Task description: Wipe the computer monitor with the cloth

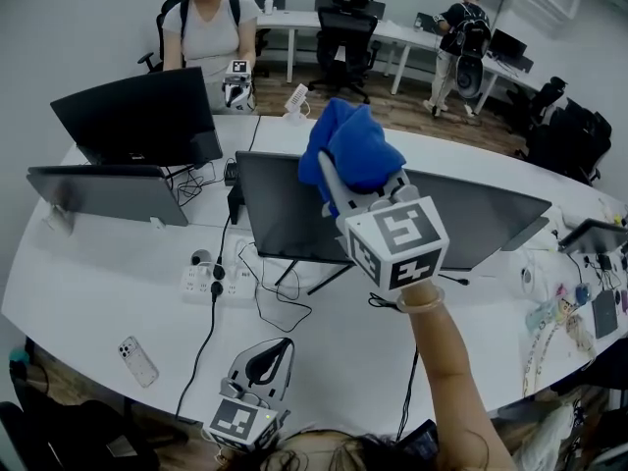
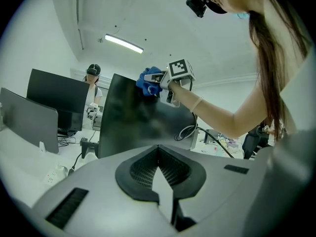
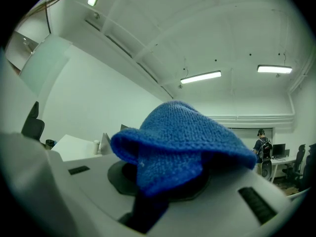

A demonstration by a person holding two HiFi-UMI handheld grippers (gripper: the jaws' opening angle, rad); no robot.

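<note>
The dark monitor (image 1: 285, 216) stands at the middle of the white table (image 1: 88, 292), screen toward me; it also shows in the left gripper view as the monitor (image 2: 136, 125). My right gripper (image 1: 343, 177) is raised in front of the screen's upper edge, shut on the blue cloth (image 1: 353, 145), which bunches over its jaws. In its own view the cloth (image 3: 182, 137) drapes over the right gripper (image 3: 165, 184) and hides the screen. My left gripper (image 1: 278, 349) is low at the table's front edge, shut on nothing; the left gripper (image 2: 159, 169) looks up at the cloth (image 2: 148, 81).
Two more monitors (image 1: 137, 116) (image 1: 98, 192) stand at the left. A power strip (image 1: 211, 281) with cables lies before the screen, a phone (image 1: 137, 361) near the front left. A person (image 1: 208, 23) sits across the table. Small clutter (image 1: 579, 302) fills the right end.
</note>
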